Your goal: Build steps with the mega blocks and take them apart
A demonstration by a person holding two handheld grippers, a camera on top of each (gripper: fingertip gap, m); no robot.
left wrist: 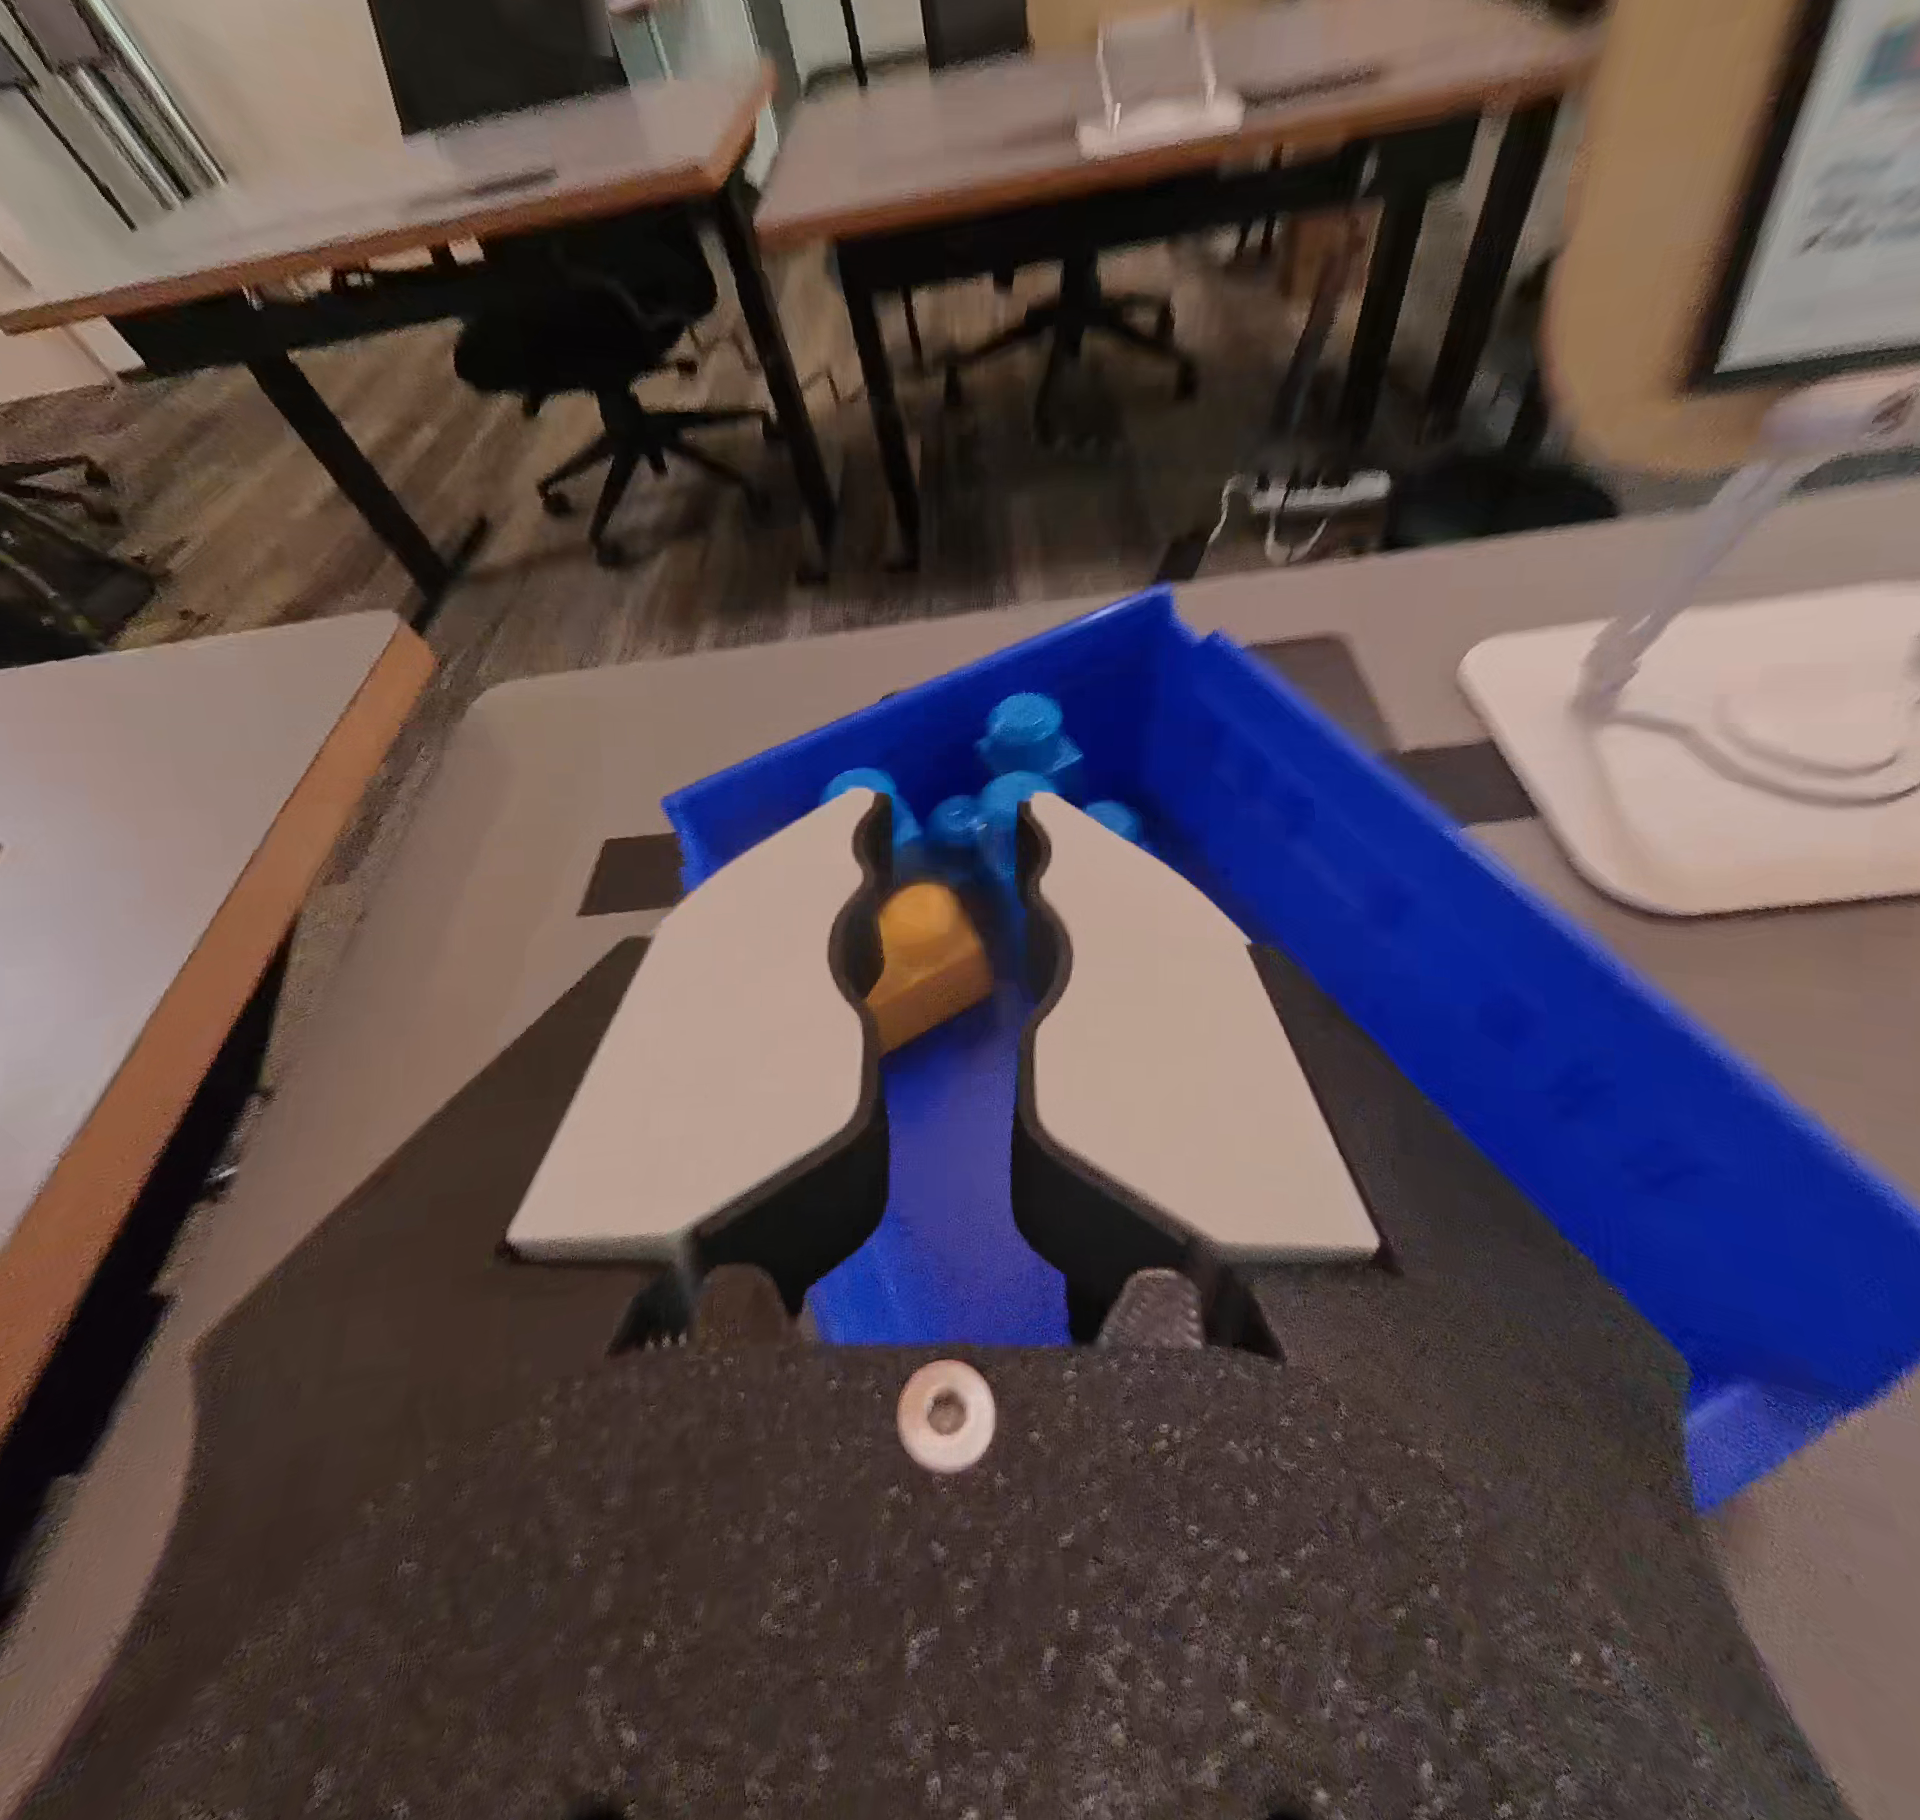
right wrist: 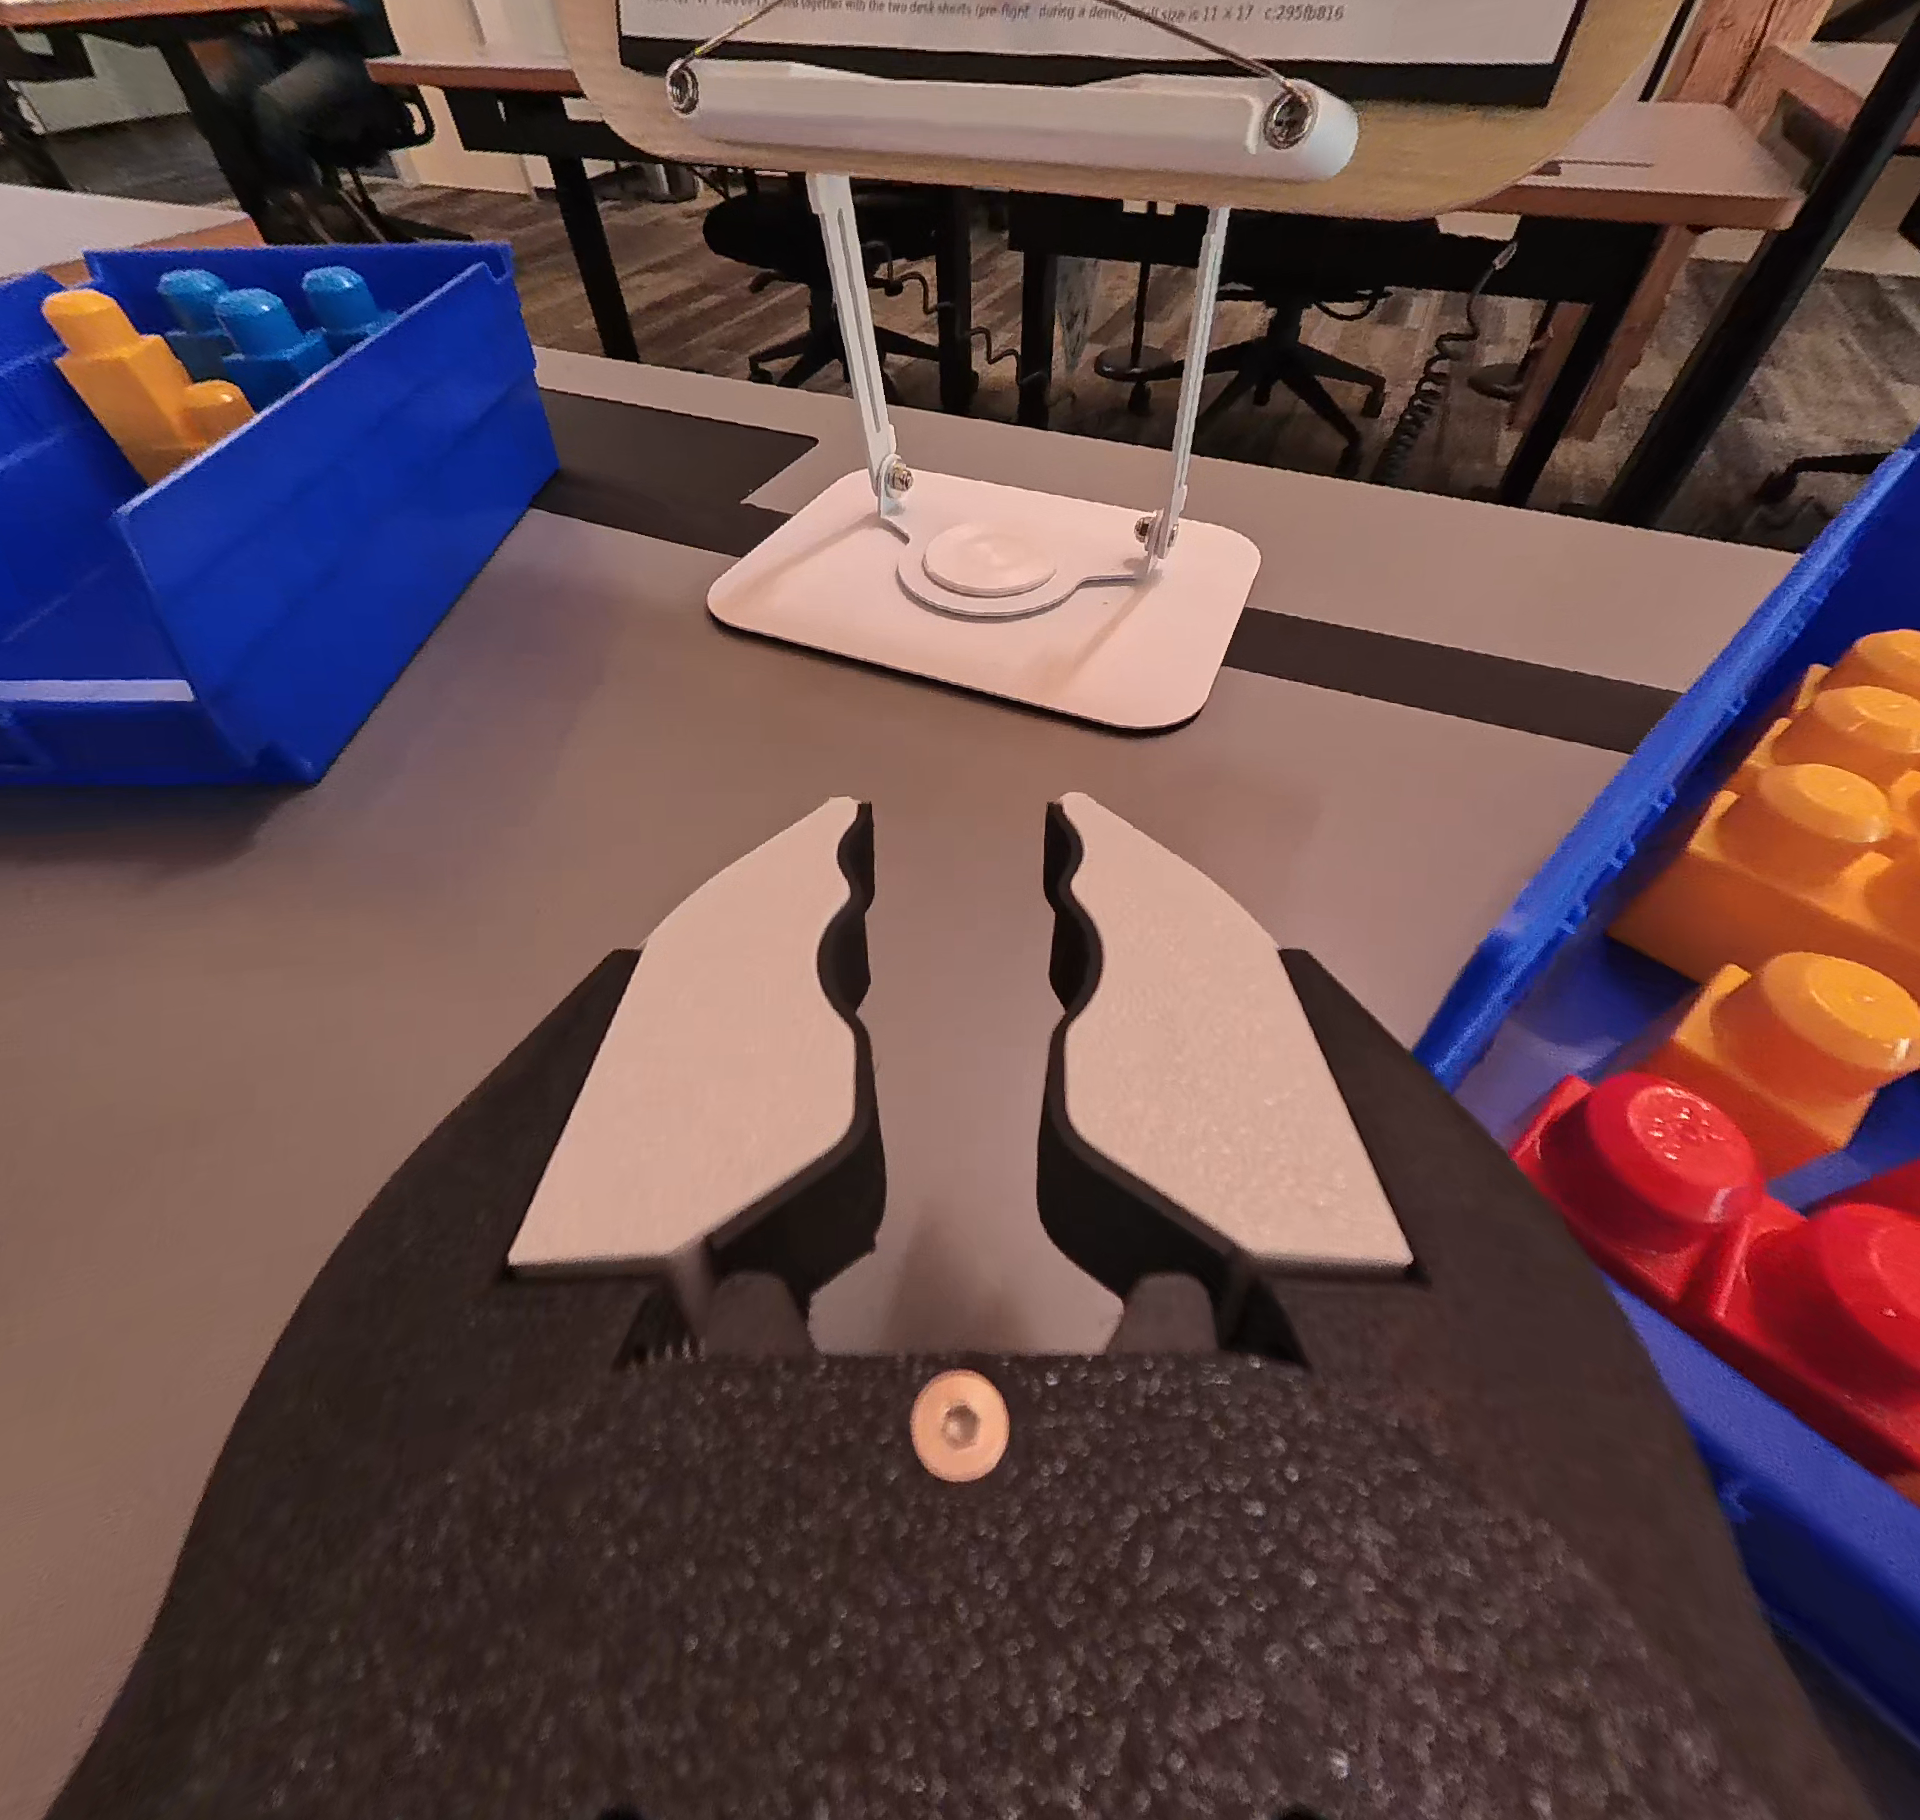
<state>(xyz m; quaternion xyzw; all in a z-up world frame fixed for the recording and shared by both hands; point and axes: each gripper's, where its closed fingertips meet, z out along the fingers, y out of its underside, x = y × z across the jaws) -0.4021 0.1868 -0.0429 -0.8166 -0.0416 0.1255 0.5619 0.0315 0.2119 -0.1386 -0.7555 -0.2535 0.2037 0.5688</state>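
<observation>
In the left wrist view my left gripper [left wrist: 951, 820] is open over a blue bin [left wrist: 1455, 949]. A yellow block [left wrist: 930, 955] lies in the bin between the fingers, not gripped, with several light-blue blocks [left wrist: 1023, 731] behind it. In the right wrist view my right gripper [right wrist: 958, 814] is open and empty above the grey table [right wrist: 520, 897]. The same bin [right wrist: 312, 544] stands at the left with a yellow block [right wrist: 135, 388] and light-blue blocks [right wrist: 260, 326]. A second blue bin [right wrist: 1621, 897] at the right edge holds orange blocks [right wrist: 1808, 835] and red blocks [right wrist: 1662, 1168].
A white stand [right wrist: 987, 596] with a board bearing a printed sheet stands at the back middle of the table; its base also shows in the left wrist view [left wrist: 1704, 752]. Black tape strips [left wrist: 634, 871] lie on the table. Other desks and office chairs stand beyond. Spacing between my two grippers at the tips: around 45 cm.
</observation>
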